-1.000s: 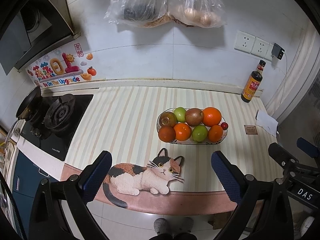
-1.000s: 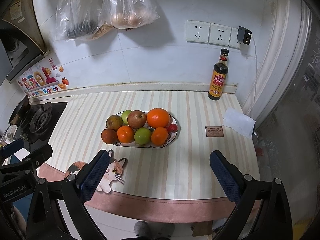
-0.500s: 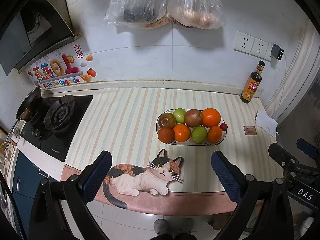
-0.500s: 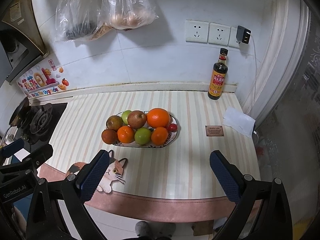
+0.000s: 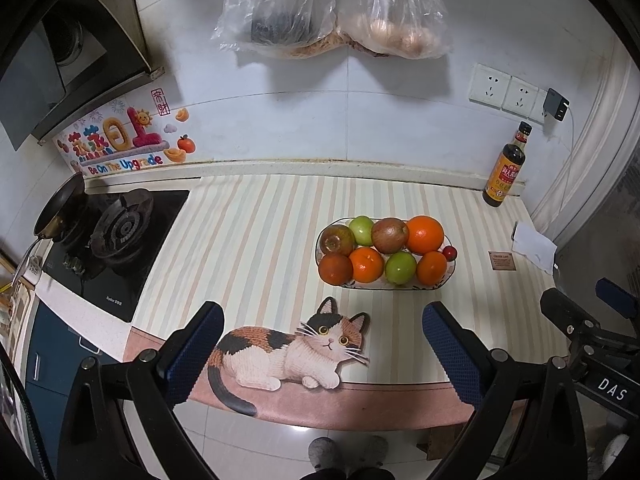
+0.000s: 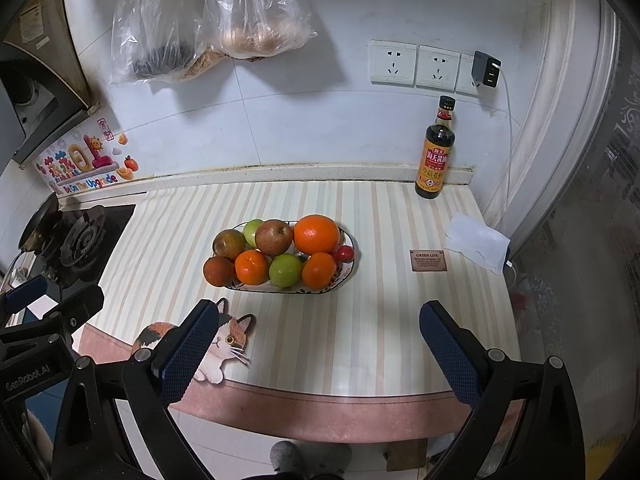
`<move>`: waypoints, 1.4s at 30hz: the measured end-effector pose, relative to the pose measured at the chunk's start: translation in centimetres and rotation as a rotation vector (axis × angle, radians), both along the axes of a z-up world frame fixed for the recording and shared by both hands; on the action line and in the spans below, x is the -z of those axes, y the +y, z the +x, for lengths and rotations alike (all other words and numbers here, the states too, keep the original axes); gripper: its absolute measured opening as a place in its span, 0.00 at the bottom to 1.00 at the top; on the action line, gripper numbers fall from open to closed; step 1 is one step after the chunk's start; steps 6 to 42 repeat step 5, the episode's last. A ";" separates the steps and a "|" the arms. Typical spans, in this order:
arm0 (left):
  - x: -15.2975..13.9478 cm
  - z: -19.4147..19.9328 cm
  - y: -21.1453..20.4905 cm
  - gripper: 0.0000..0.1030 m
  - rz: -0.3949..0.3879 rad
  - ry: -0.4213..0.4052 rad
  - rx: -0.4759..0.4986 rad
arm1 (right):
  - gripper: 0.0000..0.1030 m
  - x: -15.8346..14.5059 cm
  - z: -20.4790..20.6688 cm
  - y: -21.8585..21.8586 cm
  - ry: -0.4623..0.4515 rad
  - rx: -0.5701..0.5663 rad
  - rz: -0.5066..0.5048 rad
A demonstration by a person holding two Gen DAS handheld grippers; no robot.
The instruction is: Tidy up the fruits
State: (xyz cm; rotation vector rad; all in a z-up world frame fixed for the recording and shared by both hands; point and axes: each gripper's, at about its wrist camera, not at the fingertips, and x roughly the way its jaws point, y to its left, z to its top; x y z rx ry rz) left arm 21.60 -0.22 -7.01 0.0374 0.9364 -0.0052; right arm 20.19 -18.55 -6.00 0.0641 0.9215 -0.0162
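Striped bench (image 5: 260,240) under a tiled wall. From the left wrist view, the left claw (image 5: 320,344) hangs wide open and empty, well short of the plate (image 5: 384,285) mid-bench: three oranges, two green apples, three brownish fruits, one cherry tomato (image 5: 449,253), all piled together. From the right, the right claw (image 6: 316,344) gapes empty too. Sorting looks finished or unstarted, hard to say.

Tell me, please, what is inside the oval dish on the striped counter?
The dish holds three oranges, two green apples, three brownish-red fruits and a small red fruit at its right end. Anything beneath the pile is covered.
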 end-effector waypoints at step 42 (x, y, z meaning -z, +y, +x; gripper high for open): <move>0.2 -0.3 0.4 0.99 0.001 -0.002 -0.001 | 0.99 0.0 -0.1 -0.1 0.000 -0.002 0.002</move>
